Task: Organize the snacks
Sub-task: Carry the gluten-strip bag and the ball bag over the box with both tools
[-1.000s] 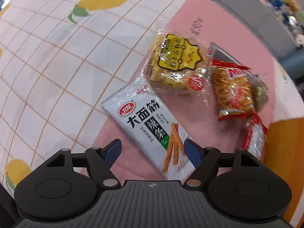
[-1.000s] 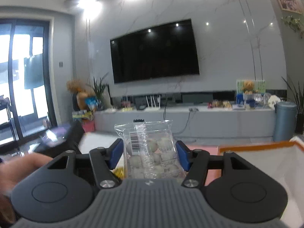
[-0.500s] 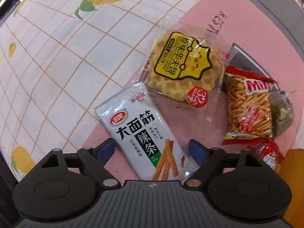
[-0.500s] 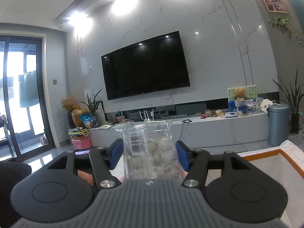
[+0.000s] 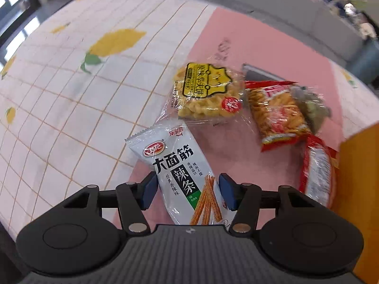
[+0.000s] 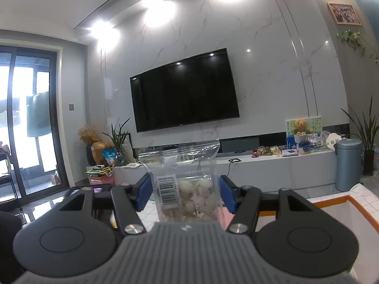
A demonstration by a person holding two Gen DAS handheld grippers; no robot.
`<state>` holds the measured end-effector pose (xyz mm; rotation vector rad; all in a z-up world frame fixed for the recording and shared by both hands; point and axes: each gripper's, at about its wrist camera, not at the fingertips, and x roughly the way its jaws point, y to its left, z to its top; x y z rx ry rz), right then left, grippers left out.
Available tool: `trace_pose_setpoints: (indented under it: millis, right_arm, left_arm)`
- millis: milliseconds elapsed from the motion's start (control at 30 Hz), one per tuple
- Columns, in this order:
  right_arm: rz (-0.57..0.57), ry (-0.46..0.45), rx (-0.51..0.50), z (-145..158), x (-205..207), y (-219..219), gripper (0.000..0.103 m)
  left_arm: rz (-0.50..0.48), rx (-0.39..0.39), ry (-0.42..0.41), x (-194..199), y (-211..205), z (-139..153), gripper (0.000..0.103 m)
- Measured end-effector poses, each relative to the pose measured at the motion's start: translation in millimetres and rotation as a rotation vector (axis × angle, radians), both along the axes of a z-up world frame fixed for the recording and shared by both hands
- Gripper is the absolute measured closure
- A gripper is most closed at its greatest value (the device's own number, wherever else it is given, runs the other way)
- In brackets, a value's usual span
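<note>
With the left hand-held gripper (image 5: 187, 190), whose jaws have just been closing, clamped on the white packet (image 5: 180, 175) at the pink mat's (image 5: 260, 47) near edge, lift straight up, keeping the right hand-held gripper (image 6: 184, 195) gripping its clear bag (image 6: 189, 184).

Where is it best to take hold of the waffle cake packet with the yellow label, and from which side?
Probably from above, pinching the two opposite edges of the round cake in the waffle packet. It lies flat on the pink mat; the crinkled film margin looks slippery. Come from its free tablecloth side, since the red snack bag crowds the other edge.
</note>
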<state>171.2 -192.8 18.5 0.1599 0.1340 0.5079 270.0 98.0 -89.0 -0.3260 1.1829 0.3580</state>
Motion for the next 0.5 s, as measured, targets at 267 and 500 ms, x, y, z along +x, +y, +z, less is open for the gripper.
trace_pose_setpoints:
  millis: [267, 500]
  right_arm:
    - [-0.051, -0.015, 0.006, 6.2, -3.0, -17.8, 0.044]
    - [-0.118, -0.007, 0.033, 10.5, -2.5, -45.1, 0.044]
  left_arm:
    - [-0.148, 0.051, -0.269, -28.3, -33.5, 57.0, 0.041]
    - [-0.246, 0.049, -0.448, -53.9, -61.4, 102.0, 0.042]
